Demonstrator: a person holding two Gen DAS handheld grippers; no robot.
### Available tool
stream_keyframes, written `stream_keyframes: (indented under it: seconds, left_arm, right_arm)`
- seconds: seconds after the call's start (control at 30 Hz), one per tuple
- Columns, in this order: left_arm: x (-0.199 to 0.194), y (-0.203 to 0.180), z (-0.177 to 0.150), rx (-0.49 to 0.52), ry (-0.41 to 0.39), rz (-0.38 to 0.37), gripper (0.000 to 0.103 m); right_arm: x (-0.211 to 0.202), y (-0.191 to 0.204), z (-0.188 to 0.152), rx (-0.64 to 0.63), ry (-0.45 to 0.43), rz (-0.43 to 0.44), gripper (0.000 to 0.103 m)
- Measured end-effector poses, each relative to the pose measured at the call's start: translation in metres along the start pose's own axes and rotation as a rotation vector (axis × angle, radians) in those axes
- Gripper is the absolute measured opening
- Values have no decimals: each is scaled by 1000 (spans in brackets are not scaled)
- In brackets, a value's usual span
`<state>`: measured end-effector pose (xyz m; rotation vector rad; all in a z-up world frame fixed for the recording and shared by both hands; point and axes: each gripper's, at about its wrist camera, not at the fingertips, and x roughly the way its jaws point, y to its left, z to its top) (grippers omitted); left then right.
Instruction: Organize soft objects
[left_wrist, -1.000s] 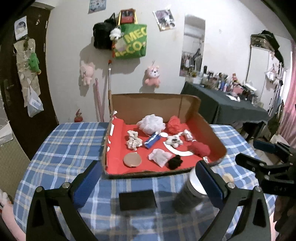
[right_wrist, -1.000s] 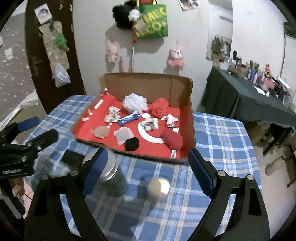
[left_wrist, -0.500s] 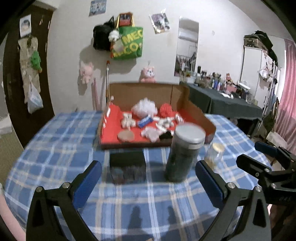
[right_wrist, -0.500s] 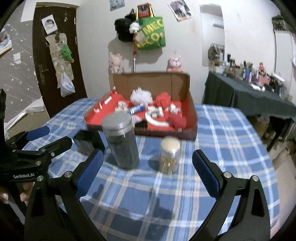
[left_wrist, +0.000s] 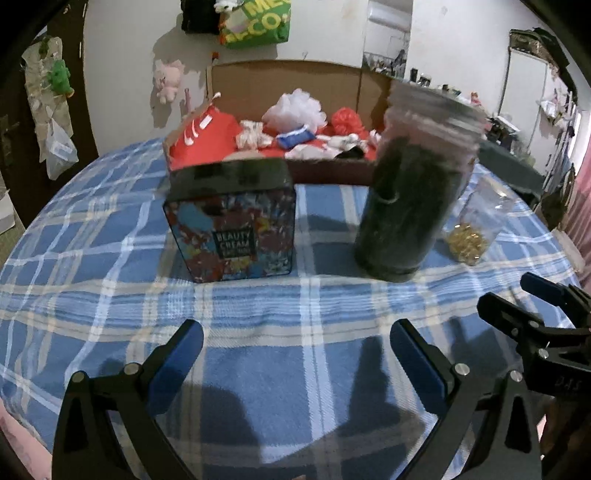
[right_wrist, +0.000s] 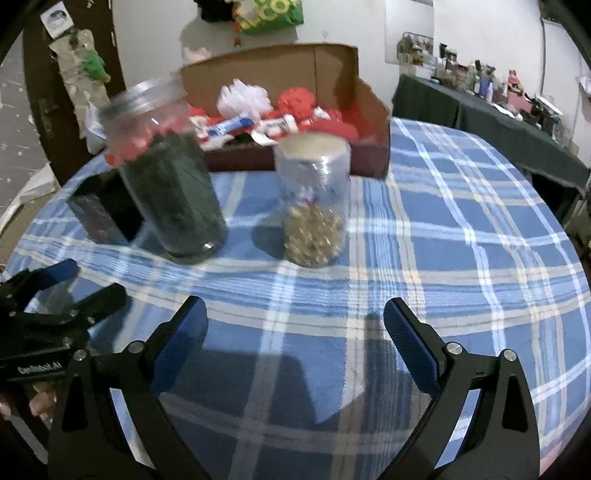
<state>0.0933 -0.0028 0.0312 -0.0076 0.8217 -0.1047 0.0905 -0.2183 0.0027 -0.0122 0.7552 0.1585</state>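
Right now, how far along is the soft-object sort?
Nothing looks sorted: the soft pieces, like the white pouf, lie mixed in the cardboard box. In hand: nothing; left gripper and right gripper are both open and empty above the tablecloth. Left: all of it.

White walls (left_wrist: 122, 66) all round, lit evenly from indoors. A green tote bag (left_wrist: 255, 22) hangs high on the back wall, a pink plush toy (left_wrist: 168, 79) pinned below it. On the left stands a dark brown door (right_wrist: 40, 122) with a green plush (left_wrist: 61, 75) and a plastic bag (left_wrist: 59, 147) hanging on it. On the right, a side table under a dark cloth (right_wrist: 491, 122), crowded with bottles (right_wrist: 480, 79). A round table in blue checked cloth (right_wrist: 461, 236) fills the foreground. Pink curtain (left_wrist: 583, 206) at far right.
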Motion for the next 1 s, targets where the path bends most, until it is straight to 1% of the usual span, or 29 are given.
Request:
stream_keyframes:
  seconds: [0.13, 0.2, 0.27, 0.37, 1.0]
  left_arm:
    - [8, 2, 1, -12, 17, 25, 103]
    - [10, 0, 2, -6, 24, 40, 103]
    - [12, -2, 3, -2, 35, 58, 103]
    - [13, -3, 3, 2, 33, 66, 103]
    - [13, -3, 3, 1, 30, 70, 103]
  right_arm:
    - [12, -5, -4, -9, 29, -56, 98]
    - [14, -8, -4, 4, 39, -52, 98]
    - [16, -9, -3, 4, 48, -75, 98]
    - [16, -10, -3, 1, 50, -86, 99]
    - [19, -11, 0, 14, 54, -90, 101]
